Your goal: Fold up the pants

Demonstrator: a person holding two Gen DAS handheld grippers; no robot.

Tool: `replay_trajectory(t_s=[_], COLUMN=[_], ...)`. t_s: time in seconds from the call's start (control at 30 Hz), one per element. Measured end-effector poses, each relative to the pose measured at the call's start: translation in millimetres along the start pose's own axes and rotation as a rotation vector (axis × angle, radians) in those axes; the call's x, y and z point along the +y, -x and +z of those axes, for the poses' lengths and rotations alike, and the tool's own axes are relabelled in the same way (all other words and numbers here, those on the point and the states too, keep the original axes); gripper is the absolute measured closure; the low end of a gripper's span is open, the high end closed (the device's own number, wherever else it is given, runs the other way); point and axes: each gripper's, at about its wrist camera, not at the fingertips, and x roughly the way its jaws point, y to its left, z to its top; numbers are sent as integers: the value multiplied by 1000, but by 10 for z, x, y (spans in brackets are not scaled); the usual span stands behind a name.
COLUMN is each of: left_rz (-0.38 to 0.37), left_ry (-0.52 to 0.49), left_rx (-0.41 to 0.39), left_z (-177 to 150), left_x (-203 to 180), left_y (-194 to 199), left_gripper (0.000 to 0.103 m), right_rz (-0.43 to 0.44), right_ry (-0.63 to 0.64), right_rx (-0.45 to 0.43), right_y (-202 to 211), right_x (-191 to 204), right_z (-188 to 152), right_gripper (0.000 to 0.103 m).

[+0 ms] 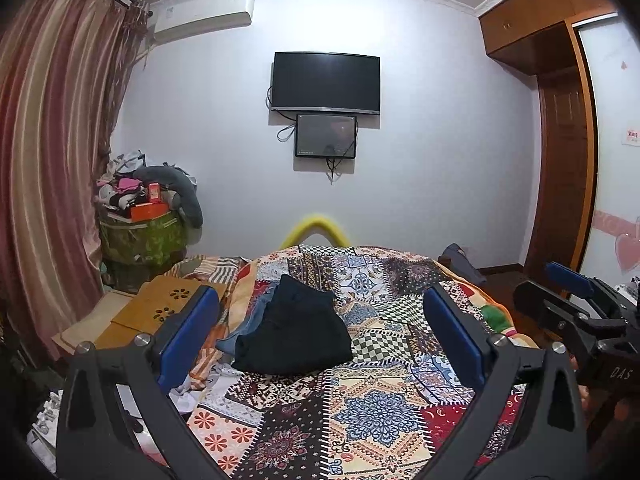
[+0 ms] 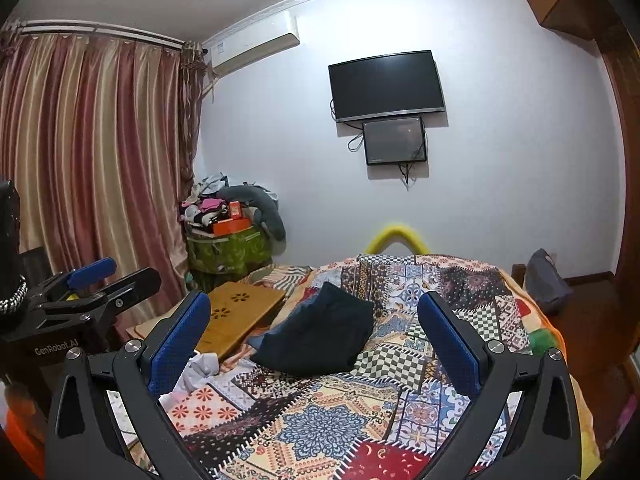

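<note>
Lying bunched in a dark, compact heap at twelve o'clock on the patchwork quilt (image 1: 376,404), black fabric pants (image 1: 296,336), either folded or awaiting folding, both left gripper (image 1: 320,340) and right gripper (image 2: 316,340) spread wide, empty.

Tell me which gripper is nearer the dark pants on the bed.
Left, but only slightly. The left gripper hangs open almost straight in front of the dark pants; the right gripper, also open, sits beside it, further right, with the pants ahead and slightly left.
</note>
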Motion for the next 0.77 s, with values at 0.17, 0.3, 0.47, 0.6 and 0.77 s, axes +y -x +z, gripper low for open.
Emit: replay_trajectory(t_s=[0.17, 0.3, 0.47, 0.6, 0.77], left_rz=[-11, -21, -20, -19, -20], left_ry=[7, 6, -5, -5, 3], left_rx=[9, 21, 21, 25, 36], left_z=[-10, -19, -41, -52, -62], left_x=[27, 29, 9, 23, 68], left_y=[-16, -44, -46, -42, -67], left_gripper=[0, 0, 0, 0, 0], right_rz=[-2, -6, -4, -5, -5], right_ry=[-6, -4, -11, -14, -14], right_rx=[-1, -3, -3, -1, -2], right_y=[11, 12, 10, 5, 1], right_x=[-10, -1, -11, -7, -12], right_z=[6, 11, 18, 13, 9], right_gripper=[0, 0, 0, 0, 0])
